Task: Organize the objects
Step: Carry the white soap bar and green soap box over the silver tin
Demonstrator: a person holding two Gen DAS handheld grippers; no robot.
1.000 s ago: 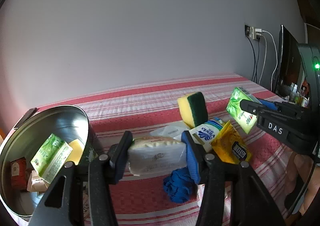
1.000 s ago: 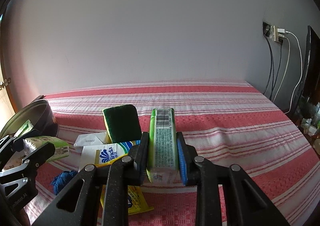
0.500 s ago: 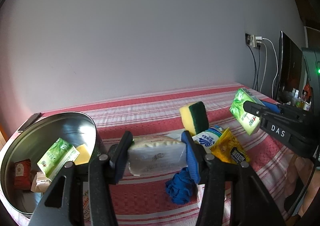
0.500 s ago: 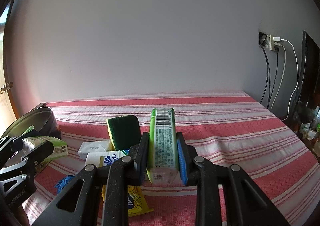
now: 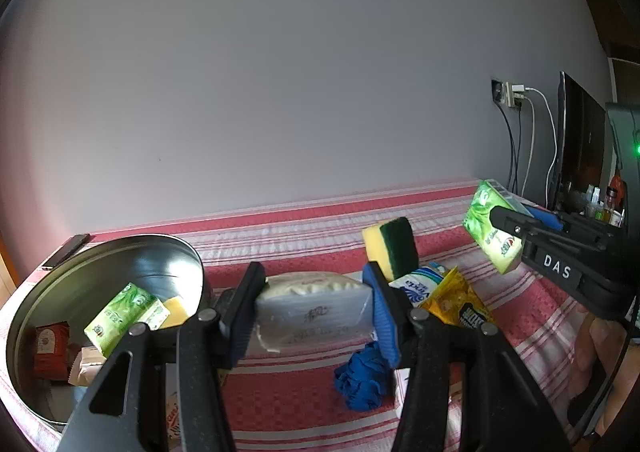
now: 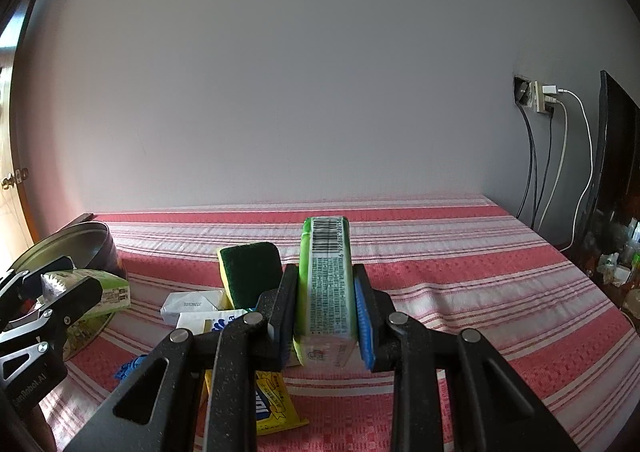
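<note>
1. The left hand-held gripper (image 5: pixel 314 302) is clamped on a white wrapped pack (image 5: pixel 314 308), held clear above the red-and-white striped surface (image 5: pixel 296 396) just beside the round metal tin (image 5: pixel 52 284).
2. The right hand-held gripper (image 6: pixel 326 310) is clenched on a green tissue pack (image 6: pixel 328 280), stood on its narrow side with the barcode facing up, lifted above the striped surface (image 6: pixel 460 280).
3. Inside the tin lie another green pack (image 5: pixel 124 316), a yellow piece (image 5: pixel 176 308), a red packet (image 5: pixel 50 348) and a pale wrapper; the tin sits at the left end of the surface.
4. Between the two grippers is a small heap: a yellow-and-green sponge (image 5: pixel 390 252) propped upright, a white pack with blue print (image 5: pixel 414 284) touching a yellow sachet (image 5: pixel 452 300), and a crumpled blue cloth (image 5: pixel 362 376) in front.
5. From the right wrist view a small white packet (image 6: pixel 192 304) lies flat just beside the sponge (image 6: pixel 250 272).
6. At the far right, cables hang from a wall socket (image 6: pixel 538 94) next to a dark screen (image 6: pixel 612 156).
</note>
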